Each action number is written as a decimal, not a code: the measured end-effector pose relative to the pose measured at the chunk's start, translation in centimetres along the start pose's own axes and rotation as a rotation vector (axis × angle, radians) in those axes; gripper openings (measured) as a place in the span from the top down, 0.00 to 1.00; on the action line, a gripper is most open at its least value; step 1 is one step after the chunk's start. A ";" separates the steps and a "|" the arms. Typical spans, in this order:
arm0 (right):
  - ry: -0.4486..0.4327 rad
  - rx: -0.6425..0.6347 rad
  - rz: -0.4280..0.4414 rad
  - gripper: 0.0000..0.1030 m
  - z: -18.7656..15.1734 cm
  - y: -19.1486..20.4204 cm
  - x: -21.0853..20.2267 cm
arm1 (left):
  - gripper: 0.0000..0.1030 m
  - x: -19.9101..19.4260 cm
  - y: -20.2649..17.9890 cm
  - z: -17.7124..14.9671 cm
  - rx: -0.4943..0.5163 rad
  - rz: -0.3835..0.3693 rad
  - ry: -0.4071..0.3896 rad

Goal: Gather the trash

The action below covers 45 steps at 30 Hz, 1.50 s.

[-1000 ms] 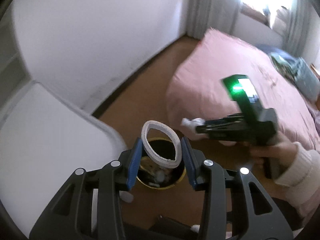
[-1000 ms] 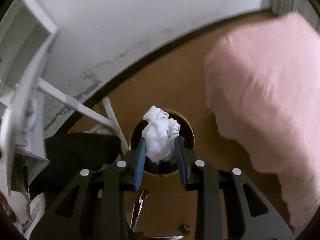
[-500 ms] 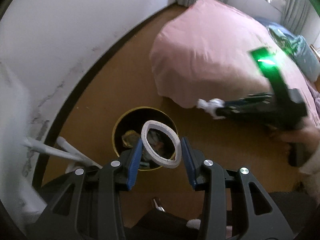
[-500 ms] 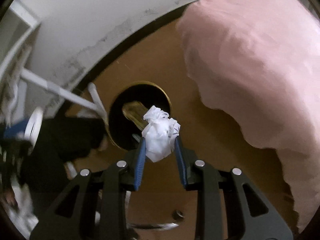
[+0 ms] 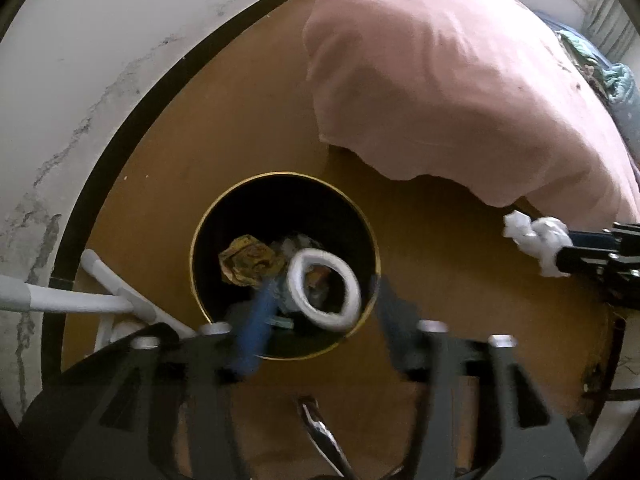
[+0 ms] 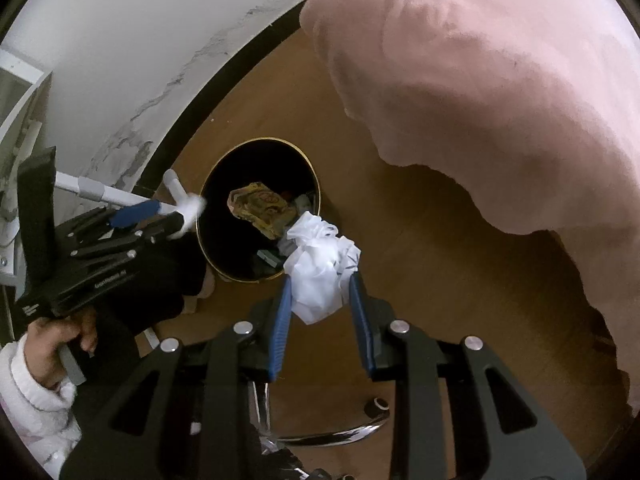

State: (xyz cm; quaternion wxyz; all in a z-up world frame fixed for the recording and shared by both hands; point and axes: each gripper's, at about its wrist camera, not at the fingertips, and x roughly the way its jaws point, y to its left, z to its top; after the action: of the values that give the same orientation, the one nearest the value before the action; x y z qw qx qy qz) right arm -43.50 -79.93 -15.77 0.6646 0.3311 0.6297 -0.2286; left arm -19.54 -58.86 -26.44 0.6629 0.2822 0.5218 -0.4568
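Since a second ago, left gripper (image 5: 320,312) has spread open, dropping the light stiff ring (image 5: 323,289) into the bin (image 5: 280,178), while right gripper (image 6: 320,304) squeezes soft, weightless crumpled paper (image 6: 320,270) around its middle.

Both your wrist cameras look steeply down past each tool, sharing the round black gold-rimmed bin (image 5: 208,240) (image 6: 208,248) close ahead on the brown wooden floor (image 5: 260,120) (image 6: 420,260).

Left hand-held gripper (image 5: 320,304) motion-blurred; bin (image 5: 208,236) bottom hidden by trash.
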 end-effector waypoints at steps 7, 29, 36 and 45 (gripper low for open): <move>0.053 -0.014 0.006 0.72 2.6 1.6 2.7 | 0.11 0.5 1.7 -0.3 -0.041 -0.009 -0.012; 0.363 -0.027 0.146 0.72 6.9 8.0 19.4 | 0.10 2.5 8.4 -3.5 -0.271 -0.001 0.105; 0.289 -0.008 0.171 0.34 7.8 7.4 18.0 | 0.10 2.4 8.0 -3.7 -0.245 0.004 0.112; 0.179 0.132 0.116 0.24 8.2 2.0 11.2 | 0.10 1.8 5.7 -3.1 -0.167 -0.007 0.115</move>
State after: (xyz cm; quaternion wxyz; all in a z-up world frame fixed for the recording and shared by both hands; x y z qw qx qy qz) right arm -35.30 -83.32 -26.65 0.5944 0.4292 0.6499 -0.2003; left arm -15.71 -54.40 -29.68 0.6514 0.2498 0.5963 -0.3971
